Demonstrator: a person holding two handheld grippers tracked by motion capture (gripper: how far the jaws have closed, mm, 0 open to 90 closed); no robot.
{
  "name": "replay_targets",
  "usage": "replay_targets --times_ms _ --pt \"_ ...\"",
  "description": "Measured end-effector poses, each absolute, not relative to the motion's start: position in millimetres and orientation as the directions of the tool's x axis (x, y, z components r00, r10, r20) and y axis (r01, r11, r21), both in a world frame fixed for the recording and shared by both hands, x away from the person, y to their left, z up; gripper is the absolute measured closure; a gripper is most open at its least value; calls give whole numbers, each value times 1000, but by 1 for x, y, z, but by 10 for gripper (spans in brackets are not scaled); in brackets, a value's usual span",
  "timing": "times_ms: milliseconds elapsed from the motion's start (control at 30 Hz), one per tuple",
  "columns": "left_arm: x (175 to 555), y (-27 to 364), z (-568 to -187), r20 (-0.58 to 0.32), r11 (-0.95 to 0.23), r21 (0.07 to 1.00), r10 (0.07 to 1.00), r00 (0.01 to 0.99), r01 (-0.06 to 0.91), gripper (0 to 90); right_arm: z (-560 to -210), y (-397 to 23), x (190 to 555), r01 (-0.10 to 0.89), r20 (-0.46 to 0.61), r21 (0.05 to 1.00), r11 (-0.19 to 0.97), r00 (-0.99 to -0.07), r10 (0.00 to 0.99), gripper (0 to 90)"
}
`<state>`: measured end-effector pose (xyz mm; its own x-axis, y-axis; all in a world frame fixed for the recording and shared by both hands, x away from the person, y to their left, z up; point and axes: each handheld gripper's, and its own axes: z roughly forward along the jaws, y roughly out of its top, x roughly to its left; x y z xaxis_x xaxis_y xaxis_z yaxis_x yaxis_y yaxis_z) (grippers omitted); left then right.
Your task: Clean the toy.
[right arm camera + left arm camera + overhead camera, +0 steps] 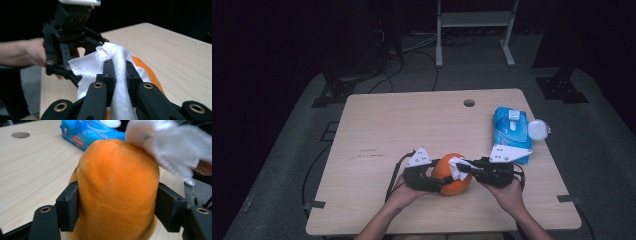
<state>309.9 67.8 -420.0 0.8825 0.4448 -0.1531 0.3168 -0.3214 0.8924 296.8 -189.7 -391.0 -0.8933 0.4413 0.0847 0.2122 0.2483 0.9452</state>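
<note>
An orange plush toy lies near the table's front edge. In the left gripper view the toy sits between the two black pads, which press its sides, so my left gripper is shut on it. My right gripper comes in from the right and is shut on a white wipe. The wipe is pinched between the jaws and rests on top of the toy. The wipe lies on the toy's upper right in the left gripper view. The left gripper faces the right one.
A blue pack of wet wipes lies at the right of the wooden table, with a white round lid beside it. A cable hole is near the far edge. A metal stand is on the floor beyond.
</note>
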Motion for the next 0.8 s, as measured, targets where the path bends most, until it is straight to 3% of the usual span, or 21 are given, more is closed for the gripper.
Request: replay_targets --times_ms 200,400,600,800 --pt "313 73 -421 -169 -302 909 367 915 288 192 -397 -200 304 238 106 942 235 -879 465 818" --pt "317 69 -429 -142 -294 916 399 906 274 77 -399 -198 304 243 113 940 239 -884 454 818" --pt "313 67 -434 -118 -313 916 391 913 252 221 -396 -183 292 190 44 937 293 -897 439 816" --pt "310 64 -436 -113 -316 918 371 922 239 243 -396 -186 297 187 40 939 288 -892 450 820"
